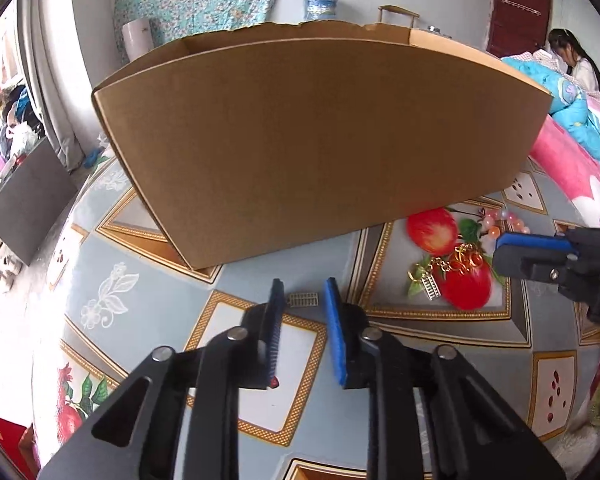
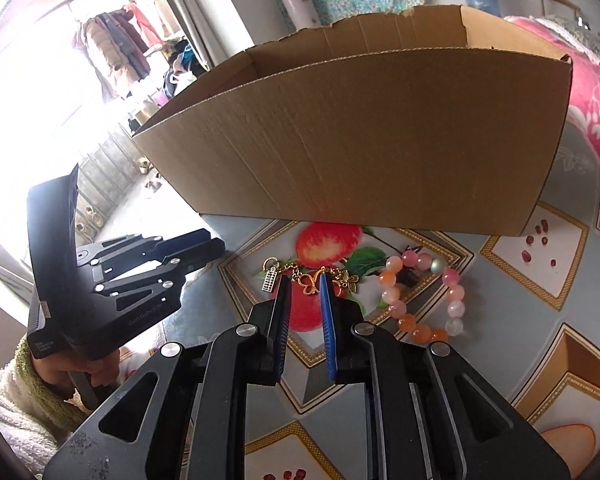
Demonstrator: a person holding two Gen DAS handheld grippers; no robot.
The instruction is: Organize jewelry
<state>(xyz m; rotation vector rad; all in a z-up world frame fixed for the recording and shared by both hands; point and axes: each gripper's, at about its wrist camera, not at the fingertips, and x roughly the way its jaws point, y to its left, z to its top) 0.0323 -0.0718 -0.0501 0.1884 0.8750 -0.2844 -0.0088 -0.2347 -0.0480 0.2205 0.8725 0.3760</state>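
A small silver charm (image 1: 303,300) lies loose on the patterned tablecloth, between the fingertips of my left gripper (image 1: 304,286). The jaws stand narrowly open and slivers of cloth show on both sides of the charm. My right gripper (image 2: 304,280) points down at a gold chain bracelet (image 2: 300,270) with charms, one heart-shaped link showing in the narrow gap between its blue pads; I see no pinch. A pink and orange bead bracelet (image 2: 456,308) lies just to its right. In the left wrist view the right gripper (image 1: 498,250) sits at the right end of the gold chain (image 1: 466,258).
A large open cardboard box (image 1: 320,140) stands on the table right behind the jewelry, also in the right wrist view (image 2: 360,140). A pink blanket (image 1: 572,160) lies at the right. A person (image 1: 576,64) sits far back. The left gripper (image 2: 216,244) shows near the table's left edge.
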